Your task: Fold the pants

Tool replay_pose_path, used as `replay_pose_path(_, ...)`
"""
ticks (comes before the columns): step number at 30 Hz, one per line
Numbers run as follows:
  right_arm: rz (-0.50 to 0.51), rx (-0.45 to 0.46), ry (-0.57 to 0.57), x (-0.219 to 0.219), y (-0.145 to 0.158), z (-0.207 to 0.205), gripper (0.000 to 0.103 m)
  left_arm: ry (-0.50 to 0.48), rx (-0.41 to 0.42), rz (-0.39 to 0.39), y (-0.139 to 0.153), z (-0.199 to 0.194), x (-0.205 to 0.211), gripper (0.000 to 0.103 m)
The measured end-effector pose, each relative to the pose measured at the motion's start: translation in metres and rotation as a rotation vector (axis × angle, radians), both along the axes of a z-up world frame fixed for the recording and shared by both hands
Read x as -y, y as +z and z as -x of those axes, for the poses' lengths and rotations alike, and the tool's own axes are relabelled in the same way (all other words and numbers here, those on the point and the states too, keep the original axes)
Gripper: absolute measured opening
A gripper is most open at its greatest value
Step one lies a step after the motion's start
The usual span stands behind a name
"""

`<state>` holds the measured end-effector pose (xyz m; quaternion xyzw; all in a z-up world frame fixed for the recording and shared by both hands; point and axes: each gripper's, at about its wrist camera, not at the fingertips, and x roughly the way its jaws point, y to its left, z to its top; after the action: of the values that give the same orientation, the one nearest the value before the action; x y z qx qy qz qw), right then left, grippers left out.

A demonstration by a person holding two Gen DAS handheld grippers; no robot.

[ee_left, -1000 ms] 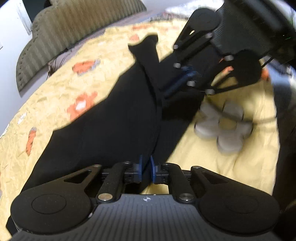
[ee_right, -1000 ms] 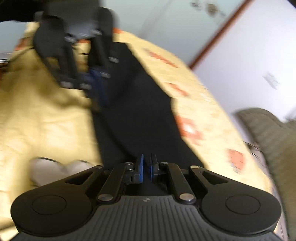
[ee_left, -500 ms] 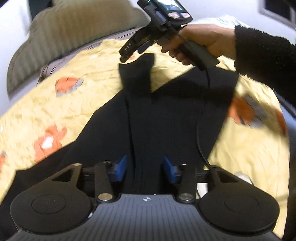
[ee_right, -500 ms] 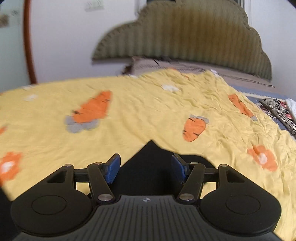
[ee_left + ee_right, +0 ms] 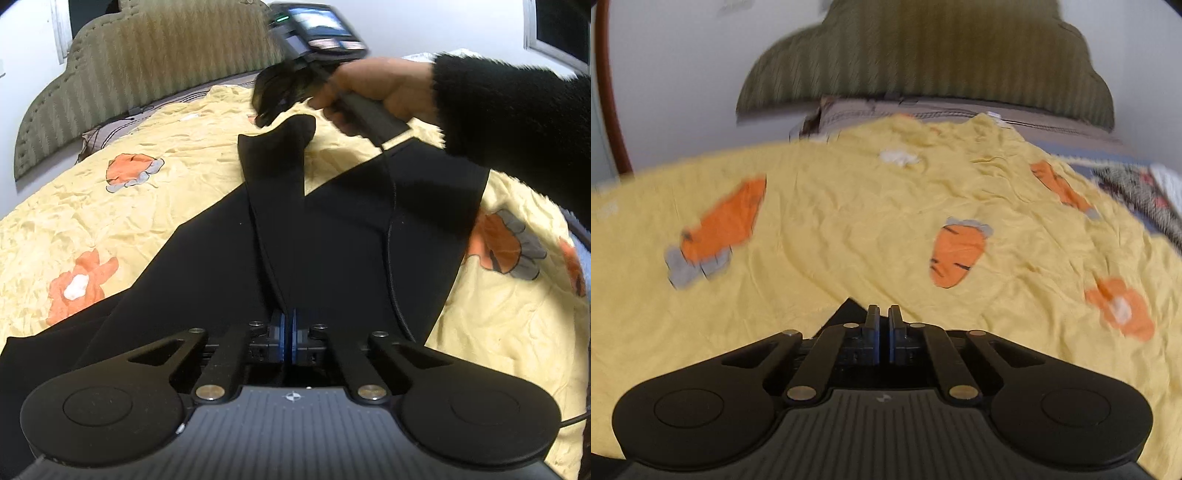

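Both hand-held grippers are clamped down now, and this looks like the pick-up for a fold along the length of the pants (image 5: 207,280) — black, spread flat on the yellow bedspread (image 5: 122,206), with one narrow strip running up the middle toward the headboard (image 5: 147,70). The left hand-held gripper (image 5: 287,325) sits at the end of that strip farthest from the headboard, its blue pads squeezed together with the fabric's folded edge pinched between them. The right hand-held gripper (image 5: 883,325) works the opposite end, the tip nearest the headboard; its jaws have come together, and in its own view a black corner of the pants (image 5: 846,314) pokes out just beside the left finger, so it appears to have caught cloth, though the blur keeps me from being sure how much. In the left view, a hand (image 5: 384,92) in a fuzzy black sleeve (image 5: 517,110) carries that gripper right over the strip's tip, its cable trailing across the fabric. What comes next, by my read — both ends need to lift together, keeping the strip taut between them, then carry it sideways over the rest of the pants. An uneven lift would let the soft fabric sag and bunch in the middle.
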<state>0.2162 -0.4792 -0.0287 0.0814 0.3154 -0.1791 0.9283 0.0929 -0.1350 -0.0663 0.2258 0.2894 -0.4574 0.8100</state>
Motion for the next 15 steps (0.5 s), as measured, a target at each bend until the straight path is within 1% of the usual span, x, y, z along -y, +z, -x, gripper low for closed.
replay_pose_path(3,-0.022,0.017,-0.023,0.011,0.007,0.011,0.005,-0.007,0.01,-0.001,0.001,0.003,0.0,0.002)
replay_pose_path(4,-0.031,0.011,-0.018,0.012,0.008,0.009,0.005,-0.008,0.017,-0.007,0.0,0.004,0.001,0.002)
replay_pose_path(6,-0.051,-0.026,-0.012,0.012,0.007,-0.005,0.01,-0.007,0.024,-0.018,-0.003,0.006,0.003,0.003)
replay_pose_path(7,-0.06,-0.038,0.013,0.01,0.005,-0.014,0.011,-0.006,0.026,-0.02,-0.004,0.006,0.003,0.003)
replay_pose_path(8,-0.057,-0.046,0.041,0.008,0.001,-0.023,0.02,-0.004,0.025,-0.019,-0.004,0.007,0.003,0.004)
replay_pose_path(9,-0.044,-0.064,0.057,0.006,-0.004,-0.033,0.039,-0.004,0.021,-0.016,-0.003,0.006,0.002,0.005)
replay_pose_path(10,-0.019,-0.101,0.064,0.003,-0.01,-0.044,0.053,-0.004,0.017,-0.014,-0.003,0.006,0.002,0.007)
replay_pose_path(11,0.017,-0.126,0.063,0.001,-0.015,-0.053,0.075,-0.004,0.014,-0.015,-0.003,0.006,0.002,0.008)
replay_pose_path(12,0.056,-0.136,0.068,-0.002,-0.02,-0.058,0.078,-0.004,0.012,-0.015,-0.003,0.006,0.003,0.009)
replay_pose_path(13,0.094,-0.144,0.098,-0.005,-0.024,-0.061,0.077,-0.005,0.01,-0.014,-0.002,0.006,0.003,0.012)
replay_pose_path(14,0.109,-0.146,0.134,-0.006,-0.028,-0.062,0.063,-0.006,0.012,-0.014,-0.003,0.005,0.003,0.013)
replay_pose_path(15,0.095,-0.16,0.143,-0.006,-0.032,-0.063,0.038,-0.007,0.014,-0.014,-0.003,0.005,0.003,0.013)
